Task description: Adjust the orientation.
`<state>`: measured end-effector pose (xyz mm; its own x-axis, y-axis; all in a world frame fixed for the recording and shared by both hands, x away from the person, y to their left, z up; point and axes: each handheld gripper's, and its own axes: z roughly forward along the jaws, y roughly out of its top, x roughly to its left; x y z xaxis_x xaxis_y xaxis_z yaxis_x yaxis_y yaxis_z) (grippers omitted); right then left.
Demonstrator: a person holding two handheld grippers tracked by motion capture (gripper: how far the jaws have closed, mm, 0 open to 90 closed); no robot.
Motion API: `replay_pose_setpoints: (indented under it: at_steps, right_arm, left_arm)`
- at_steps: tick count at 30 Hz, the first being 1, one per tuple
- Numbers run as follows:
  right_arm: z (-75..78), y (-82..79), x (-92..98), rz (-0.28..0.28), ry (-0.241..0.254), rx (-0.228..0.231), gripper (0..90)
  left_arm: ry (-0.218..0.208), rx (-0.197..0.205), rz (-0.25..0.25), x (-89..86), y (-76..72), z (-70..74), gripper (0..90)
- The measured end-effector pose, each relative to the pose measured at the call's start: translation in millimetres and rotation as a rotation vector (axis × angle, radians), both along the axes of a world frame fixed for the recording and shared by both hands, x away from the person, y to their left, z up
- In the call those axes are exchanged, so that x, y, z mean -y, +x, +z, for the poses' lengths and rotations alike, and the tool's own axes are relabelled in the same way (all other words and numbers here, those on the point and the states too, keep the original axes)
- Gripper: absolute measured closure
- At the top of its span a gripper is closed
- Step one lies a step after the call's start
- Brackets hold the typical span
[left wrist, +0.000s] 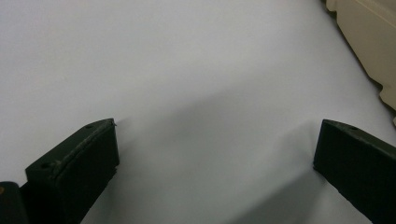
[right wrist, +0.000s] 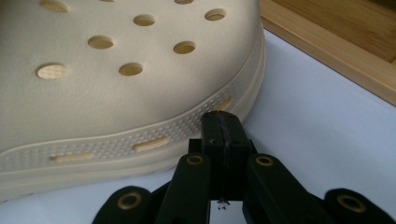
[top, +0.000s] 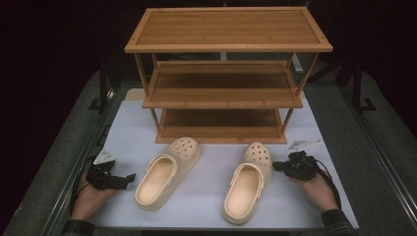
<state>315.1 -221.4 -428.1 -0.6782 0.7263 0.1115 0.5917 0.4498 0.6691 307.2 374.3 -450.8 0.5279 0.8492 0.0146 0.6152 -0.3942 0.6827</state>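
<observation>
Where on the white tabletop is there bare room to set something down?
Bare: between the left clog and right clog, and the strip left of the shelf rack. Crowded: the rack's foot, and beside each clog, where the left gripper and right gripper sit.

Open white table (top: pixel 196 206) between the two cream clogs, wide enough for a claw to pass. Bare strip between left clog (top: pixel 167 173) and table's left edge, partly taken by left claw (top: pixel 129 178), jaws spread wide over bare surface, clog's edge near at one side. Right of right clog (top: pixel 248 182): narrow room, occupied by right claw (right wrist: pixel 220 122), jaws pressed together, tips just beside the clog's side wall. Ahead, blocked by three-tier bamboo shoe rack (top: pixel 226 73), standing close behind both toes. Free slots between its shelves, flanked by corner posts; top shelf bare.
</observation>
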Motion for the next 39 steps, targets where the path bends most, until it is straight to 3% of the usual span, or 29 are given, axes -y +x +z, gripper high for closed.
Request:
replay_pose_setpoints:
  at_steps: [6,19,32,39]
  right_arm:
    - [0.0,8.0,-8.9,0.008,0.001,-0.006,89.9]
    - [-0.7,35.1,-51.8,0.068,-0.013,0.015,89.9]
    - [-4.1,56.0,-94.5,0.110,0.021,0.019,89.9]
    - [-5.0,59.4,-107.6,0.127,0.029,0.025,89.9]
  left_arm:
    - [0.000,0.000,0.000,0.0,0.0,0.1,0.0]
    - [0.000,-0.001,0.000,0.0,0.0,0.0,0.0]
    - [0.000,-0.001,0.000,-0.1,0.1,0.1,0.0]
    - [0.000,-0.002,0.000,-0.1,0.1,0.1,0.0]
